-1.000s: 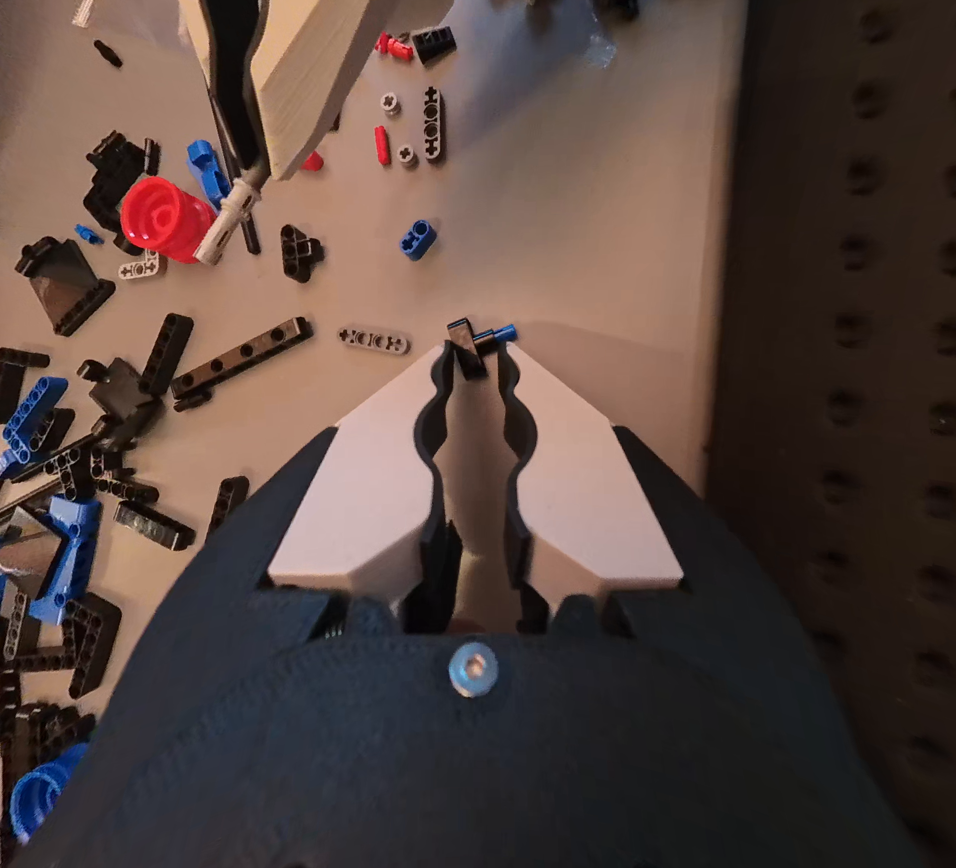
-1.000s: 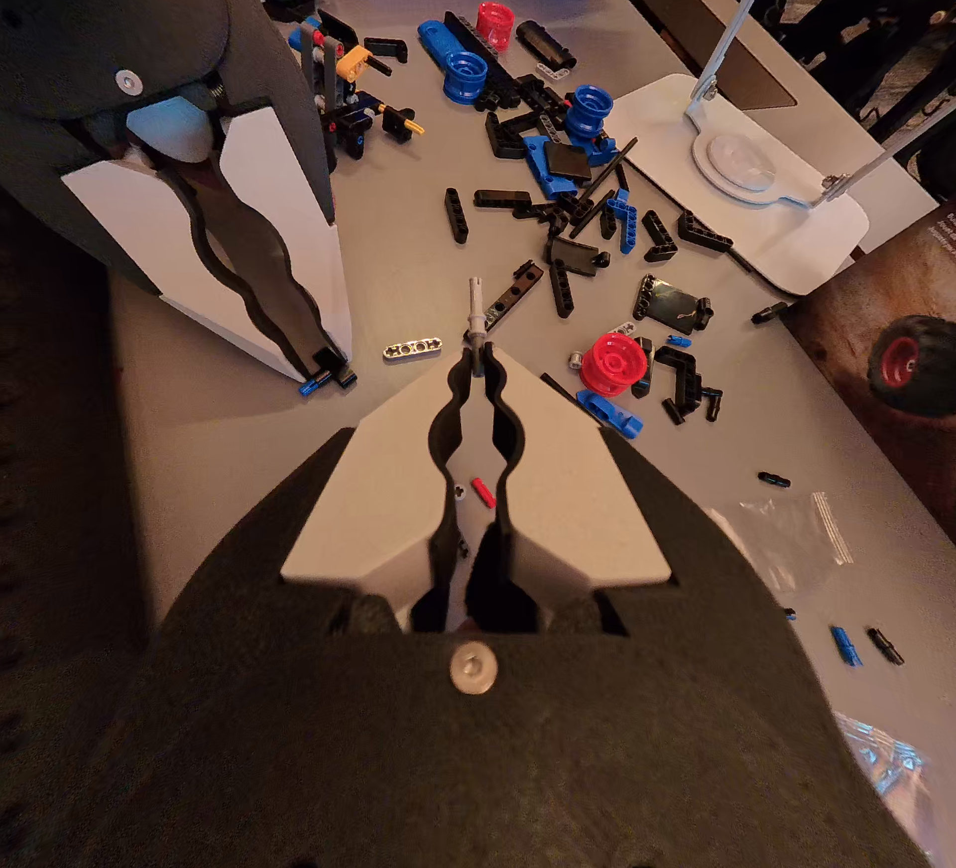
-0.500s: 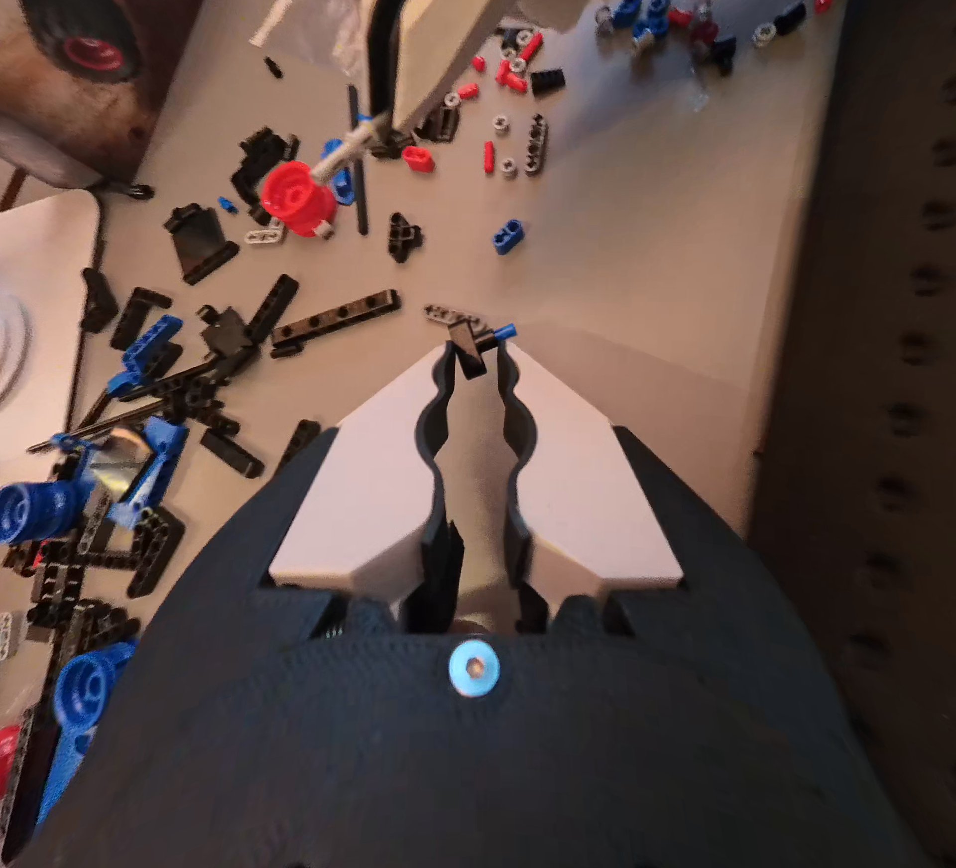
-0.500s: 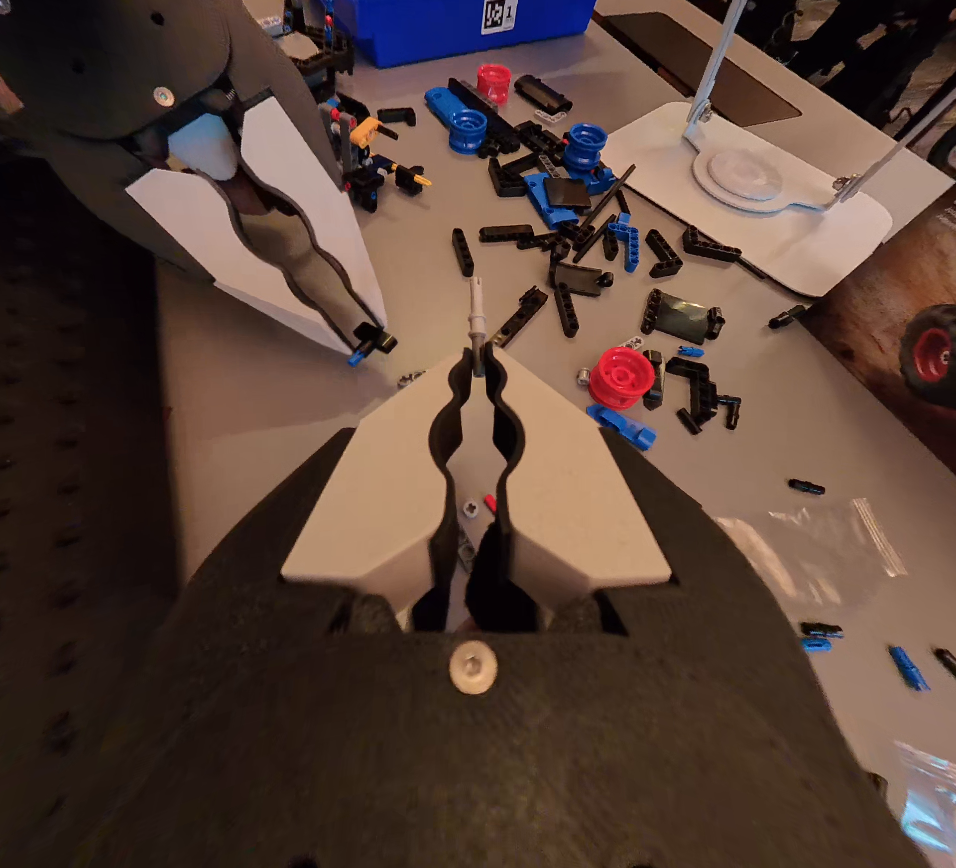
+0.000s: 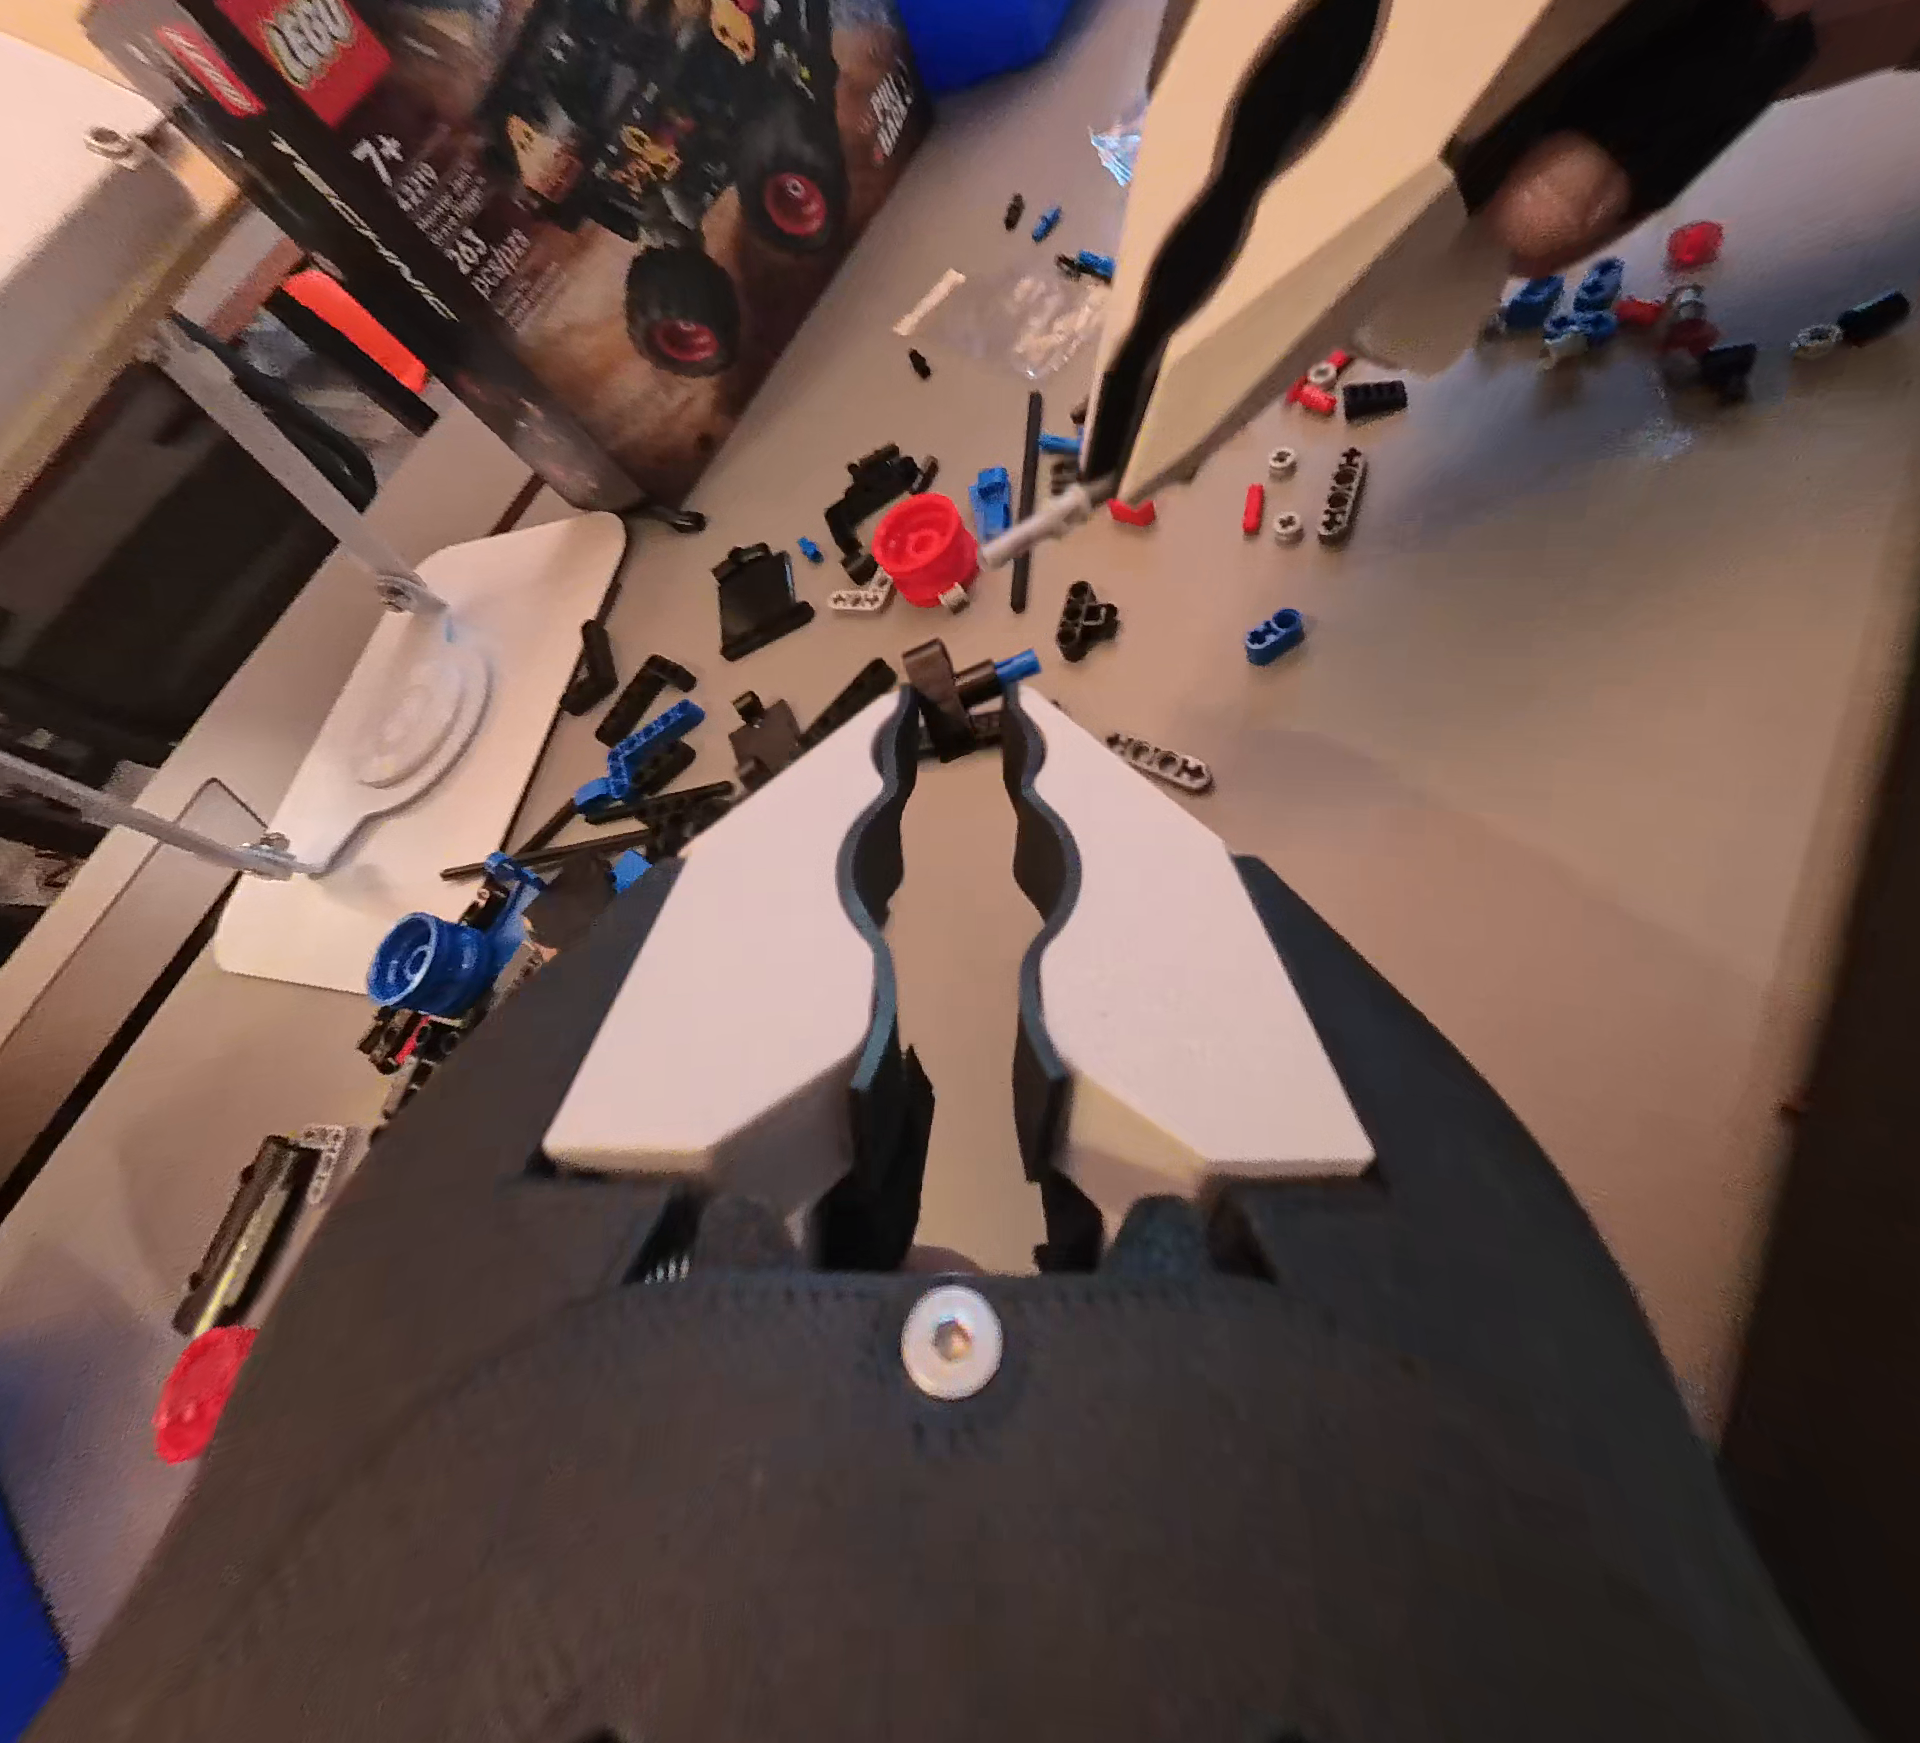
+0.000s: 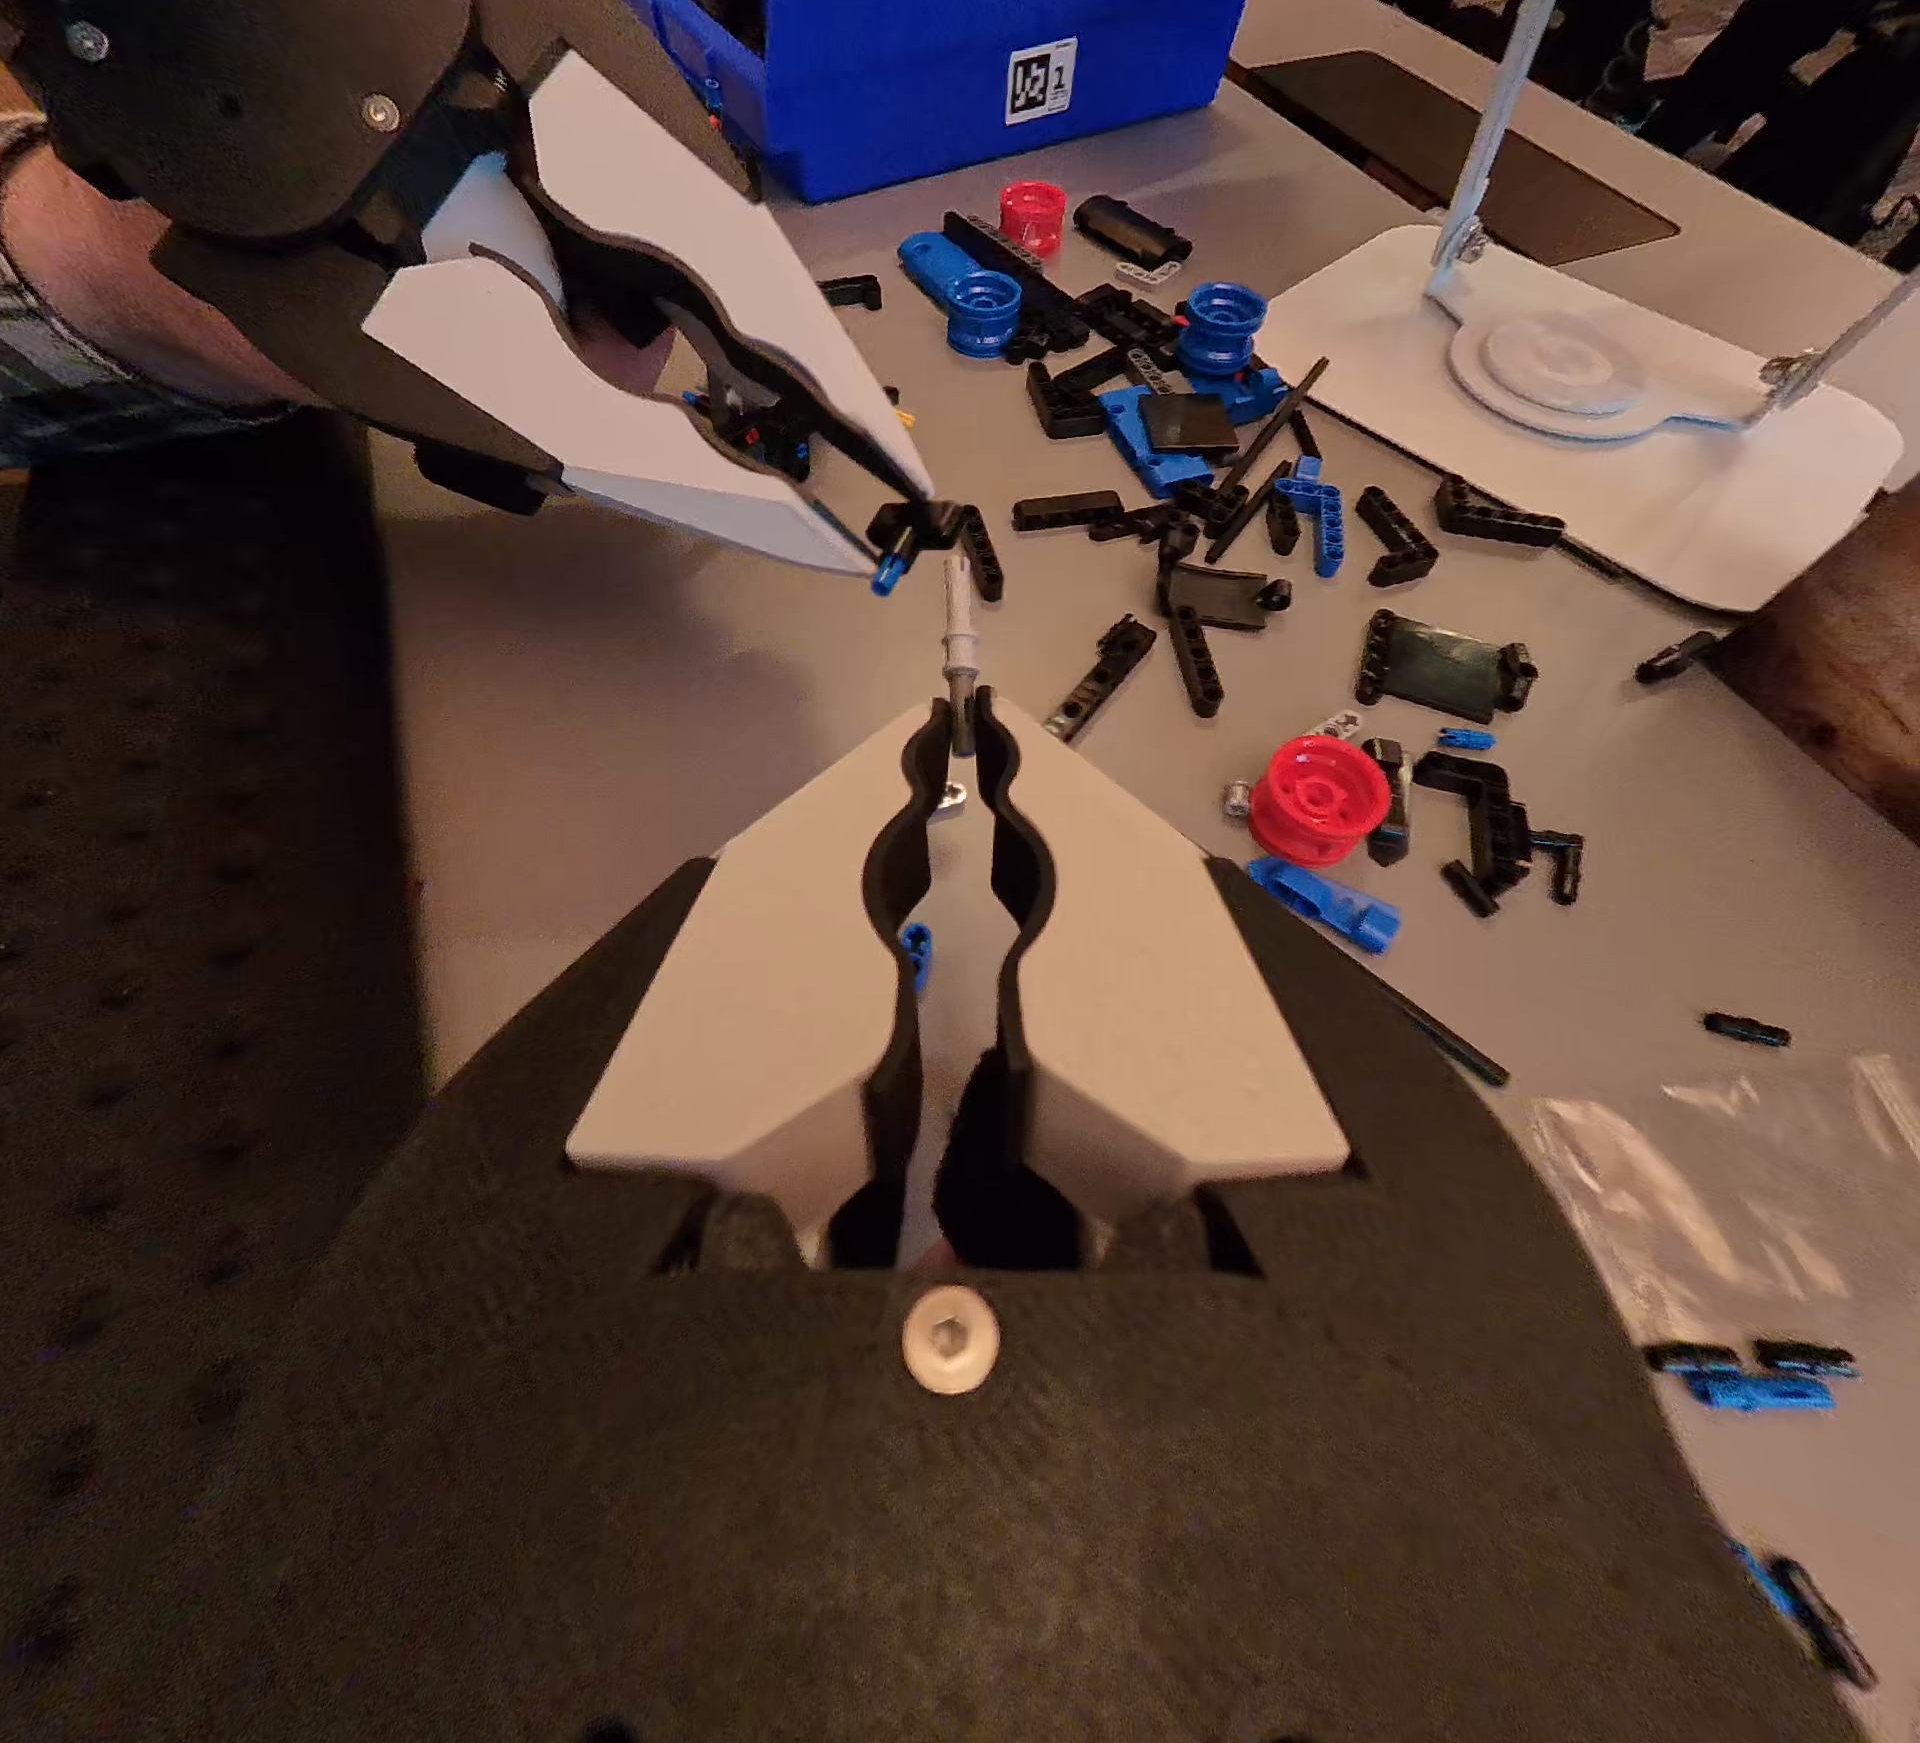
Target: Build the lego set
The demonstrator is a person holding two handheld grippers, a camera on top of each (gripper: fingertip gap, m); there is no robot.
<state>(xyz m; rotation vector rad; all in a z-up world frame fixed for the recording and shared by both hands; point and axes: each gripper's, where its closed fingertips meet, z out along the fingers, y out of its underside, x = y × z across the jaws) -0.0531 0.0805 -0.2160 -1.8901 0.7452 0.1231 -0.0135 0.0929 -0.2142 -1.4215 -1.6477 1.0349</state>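
Observation:
My left gripper (image 5: 958,708) is shut on a small black connector with a blue pin (image 5: 966,683) sticking out to the right. It shows in the right wrist view (image 6: 914,535) too, held above the table. My right gripper (image 6: 961,706) is shut on a grey-and-white axle pin (image 6: 956,628) that points forward, its tip just below the black connector (image 6: 920,524). In the left wrist view the right gripper (image 5: 1107,472) hangs at the upper right with the axle pin (image 5: 1034,527) next to a red wheel hub (image 5: 925,547).
Loose black, blue and red pieces (image 6: 1195,488) lie across the grey table (image 6: 623,654). A blue bin (image 6: 935,0) stands at the back. A white stand base (image 6: 1558,405) is at the right. The set's box (image 5: 540,135) stands by the table. Plastic bags (image 6: 1714,1205) lie at the near right. Spacing between my two grippers at the tips: around 5 cm. The red wheel hub (image 5: 925,547) sits 10 cm or so from the ends of my right fingers. My right wrist view (image 6: 1296,778) looks at it from another angle.
Both grippers have lifted and come together. The left gripper's connector has moved right to just above the tip of the right gripper's axle pin. Both stay shut on their pieces.

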